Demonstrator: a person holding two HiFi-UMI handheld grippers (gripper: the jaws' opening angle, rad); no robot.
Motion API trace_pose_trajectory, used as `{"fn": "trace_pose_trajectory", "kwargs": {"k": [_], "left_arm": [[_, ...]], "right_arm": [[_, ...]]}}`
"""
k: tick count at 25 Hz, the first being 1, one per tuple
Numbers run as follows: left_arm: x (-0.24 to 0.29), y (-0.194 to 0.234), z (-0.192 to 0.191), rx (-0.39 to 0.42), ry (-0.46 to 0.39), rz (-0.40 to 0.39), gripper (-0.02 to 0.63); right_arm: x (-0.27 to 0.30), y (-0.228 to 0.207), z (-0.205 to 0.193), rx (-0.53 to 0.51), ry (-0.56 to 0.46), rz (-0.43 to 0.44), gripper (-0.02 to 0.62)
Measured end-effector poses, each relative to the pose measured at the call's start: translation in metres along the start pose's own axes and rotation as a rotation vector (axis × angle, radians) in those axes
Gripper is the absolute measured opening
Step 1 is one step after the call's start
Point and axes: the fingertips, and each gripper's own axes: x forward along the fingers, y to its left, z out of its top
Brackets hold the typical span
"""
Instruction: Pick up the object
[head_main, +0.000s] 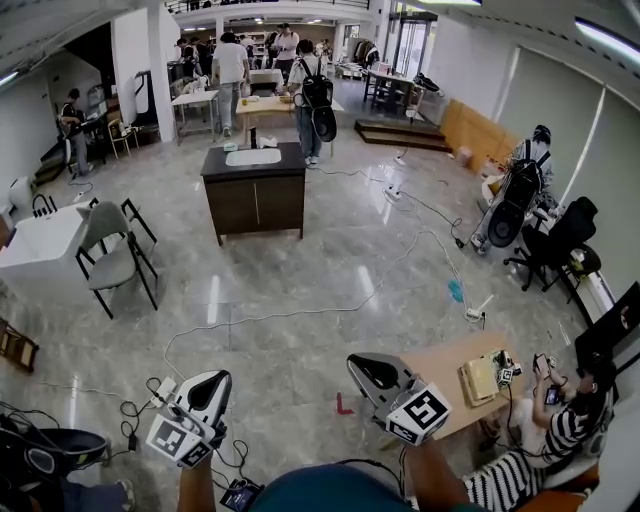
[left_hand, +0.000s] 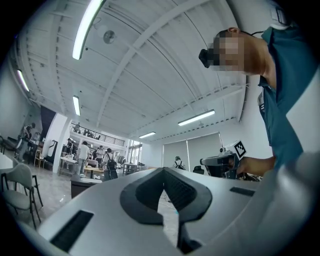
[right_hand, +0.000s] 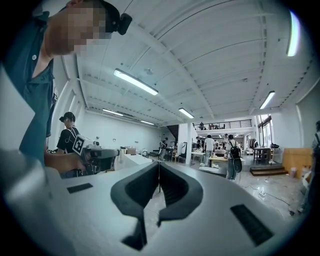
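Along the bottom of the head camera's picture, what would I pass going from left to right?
White left gripper with a marker cube → white right gripper with a marker cube → light wooden table → seated person in a striped shirt.

Two tools (head_main: 218, 378) (head_main: 354, 362), one dark cabinet (head_main: 255, 200), one red floor mark (head_main: 343, 406)

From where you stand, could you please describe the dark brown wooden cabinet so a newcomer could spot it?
Look to the middle of the glossy grey floor. There the dark brown wooden cabinet stands alone. Unlike the pale tables behind it, it is dark, two-doored and carries a white rectangular tray.
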Motion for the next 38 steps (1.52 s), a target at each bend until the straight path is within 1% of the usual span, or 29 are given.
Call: {"fn": "trace_pose_trajectory", "kwargs": {"k": [5, 10, 13, 17, 22, 25, 29, 33, 38], "left_arm": [[0.022, 0.021, -0.002, 0.01, 0.013, 0.029, 0.005], [0.059, 0.04, -0.01, 0.003, 0.025, 0.081, 0.005], [0.09, 0.046, -0.013, 0.022, 0.036, 0.097, 0.005], [0.126, 0.054, -0.011, 0.048, 0.03, 0.12, 0.005], [0.16, 0.069, -0.015, 0.066, 0.034, 0.14, 0.005], [0.175, 0.083, -0.017, 0.071, 0.044, 0.134, 0.005], [0.189, 0.116, -0.023, 0.055, 0.044, 0.123, 0.005], [0.203, 0.16, -0.029, 0.033, 0.05, 0.088, 0.005], [0.215, 0.213, -0.024, 0.033, 0.021, 0.029, 0.005]], "right_arm": [[0.028, -0.027, 0.001, -0.019, -0.004, 0.023, 0.014], [0.056, -0.066, -0.008, -0.017, -0.011, 0.078, 0.014], [0.068, -0.096, -0.013, -0.008, -0.02, 0.108, 0.014], [0.082, -0.129, -0.015, -0.007, -0.027, 0.151, 0.014], [0.1, -0.165, -0.024, -0.004, -0.035, 0.168, 0.014], [0.115, -0.179, -0.024, 0.002, -0.042, 0.167, 0.014], [0.148, -0.19, -0.031, 0.012, -0.03, 0.155, 0.014], [0.185, -0.2, -0.03, 0.017, -0.027, 0.122, 0.014], [0.234, -0.205, -0.026, -0.004, -0.027, 0.071, 0.014]]}}
